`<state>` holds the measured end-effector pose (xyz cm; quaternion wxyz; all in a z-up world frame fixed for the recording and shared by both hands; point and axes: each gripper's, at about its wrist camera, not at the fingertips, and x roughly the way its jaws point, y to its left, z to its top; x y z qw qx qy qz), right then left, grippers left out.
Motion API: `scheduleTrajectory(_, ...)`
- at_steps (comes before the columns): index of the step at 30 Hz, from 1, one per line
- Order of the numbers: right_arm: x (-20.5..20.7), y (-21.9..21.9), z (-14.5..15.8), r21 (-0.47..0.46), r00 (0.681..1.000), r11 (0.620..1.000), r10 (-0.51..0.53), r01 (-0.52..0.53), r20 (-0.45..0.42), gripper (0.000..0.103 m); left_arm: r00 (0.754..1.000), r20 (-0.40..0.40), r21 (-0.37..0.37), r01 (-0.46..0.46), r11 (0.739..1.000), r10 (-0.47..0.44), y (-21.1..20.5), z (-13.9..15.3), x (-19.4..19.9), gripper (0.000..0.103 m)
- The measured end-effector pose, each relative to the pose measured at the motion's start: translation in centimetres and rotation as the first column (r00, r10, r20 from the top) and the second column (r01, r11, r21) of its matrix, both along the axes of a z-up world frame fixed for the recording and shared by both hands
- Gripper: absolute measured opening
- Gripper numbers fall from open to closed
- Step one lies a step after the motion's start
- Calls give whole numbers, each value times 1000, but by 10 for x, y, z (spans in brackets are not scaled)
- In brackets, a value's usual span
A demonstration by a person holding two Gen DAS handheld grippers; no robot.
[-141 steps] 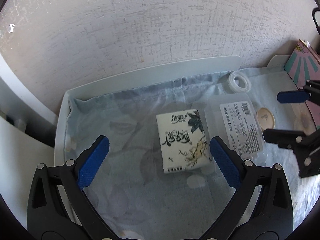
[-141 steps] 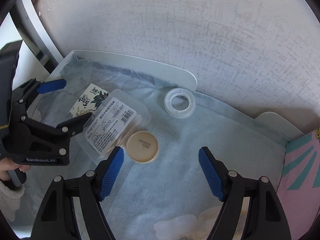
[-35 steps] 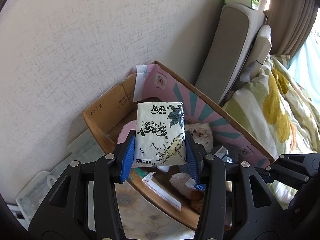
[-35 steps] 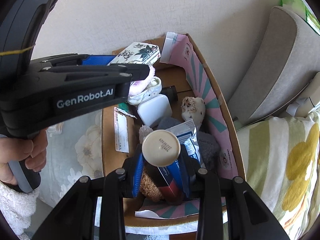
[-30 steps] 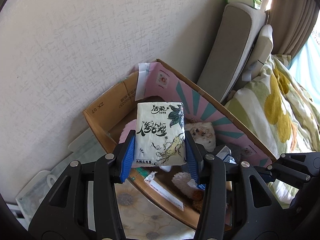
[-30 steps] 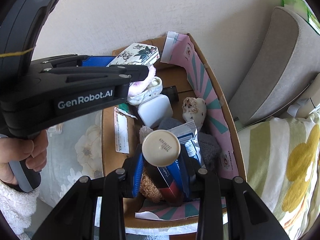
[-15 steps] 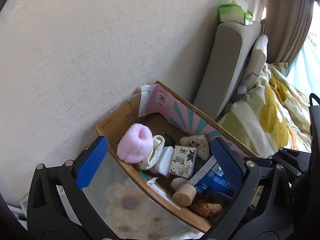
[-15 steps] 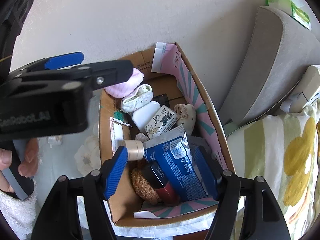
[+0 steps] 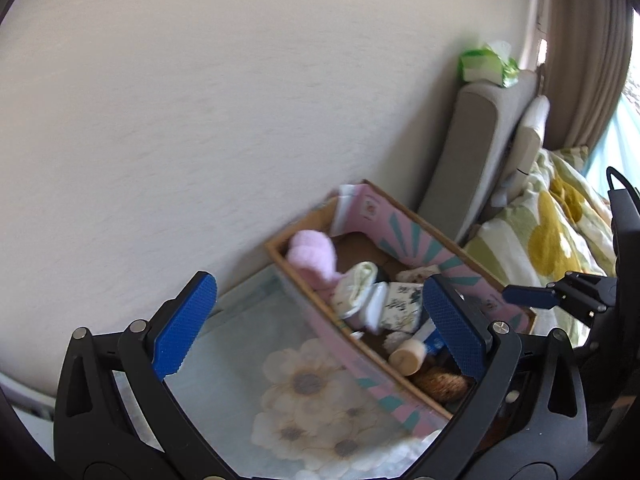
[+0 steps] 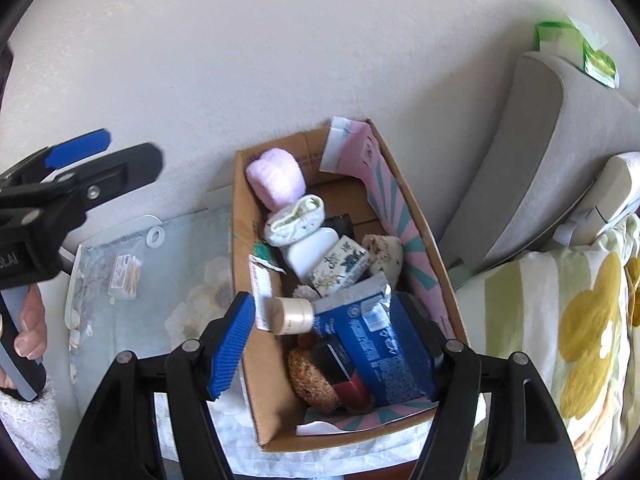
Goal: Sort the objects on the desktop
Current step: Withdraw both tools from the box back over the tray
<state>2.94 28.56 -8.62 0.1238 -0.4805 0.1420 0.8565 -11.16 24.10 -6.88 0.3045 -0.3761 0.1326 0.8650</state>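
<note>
A cardboard box with a pink striped lining stands against the wall; it also shows in the left wrist view. The white tissue pack lies inside it among other items, also seen in the left wrist view. The beige round-lid jar lies on its side in the box, also in the left wrist view. My left gripper is open and empty, above the tablecloth left of the box. My right gripper is open and empty above the box's near end.
The box also holds a pink fluffy sock, a white sock, a blue packet and a brown scrubber. A clear swab box and tape ring lie on the floral cloth. A grey headboard and bedding lie to the right.
Both grippers opened and dropped the tissue pack and the jar into the box. Since half a second ago both have drawn back up and to the left, still open.
</note>
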Motion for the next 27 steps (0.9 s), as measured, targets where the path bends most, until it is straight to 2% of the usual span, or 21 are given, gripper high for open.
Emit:
scheduleTrajectory(8, -9, -29, 10, 27, 999, 999, 48, -47, -21, 65, 994, 7, 32, -110, 993, 110, -63, 4, 1, 103)
scheduleTrajectory(14, -19, -50, 17, 40, 996, 996, 86, -85, -27, 66, 980, 27, 41, -200, 979, 199, -113, -2, 2, 103)
scheduleTrajectory(27, -50, -101, 17, 59, 982, 981, 187, -187, -3, 66, 922, 107, 78, -381, 921, 372, -206, -26, -1, 103)
